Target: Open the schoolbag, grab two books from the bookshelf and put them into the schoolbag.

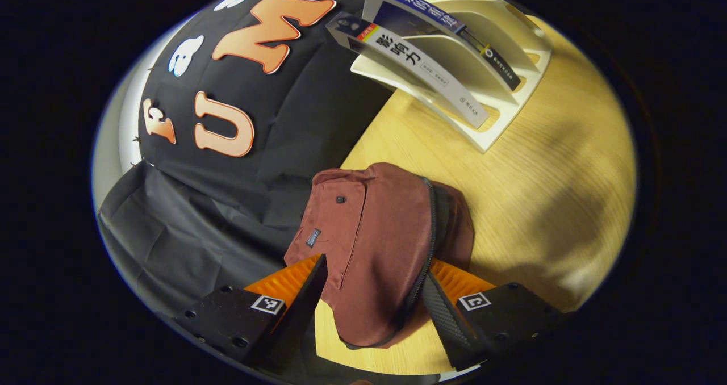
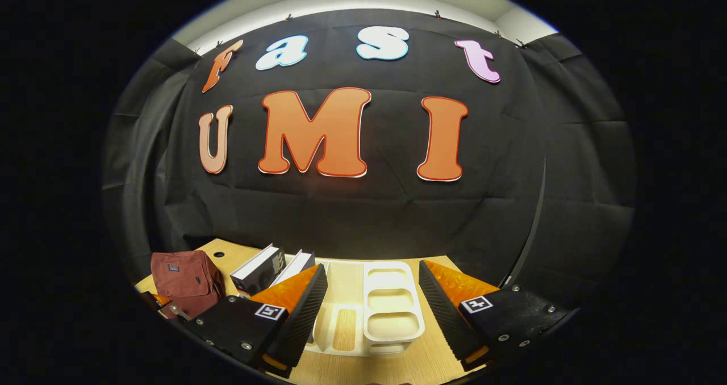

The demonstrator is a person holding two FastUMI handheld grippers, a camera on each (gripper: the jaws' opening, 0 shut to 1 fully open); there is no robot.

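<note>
The wooden table (image 1: pixel 539 163) spreads under both my tongs. In the left gripper view the white bookshelf (image 1: pixel 500 50) stands at about one o'clock, with two books leaning in its slots: a blue-spined book (image 1: pixel 431 24) behind and a grey-spined book (image 1: pixel 420 70) in front. The maroon schoolbag (image 1: pixel 375 231) lies at six o'clock, its zipper running down its right side. My left tongs (image 1: pixel 375 288) are spread wide on either side of the bag's near end; whether the fingers touch the cloth I cannot tell, but they do not clamp it.

In the right gripper view the bookshelf (image 2: pixel 392 311) sits at six o'clock between my fingers, the two books (image 2: pixel 272 268) at seven o'clock, the schoolbag (image 2: pixel 184 280) at eight o'clock. My right tongs (image 2: pixel 372 311) stand wide apart, holding nothing.
</note>
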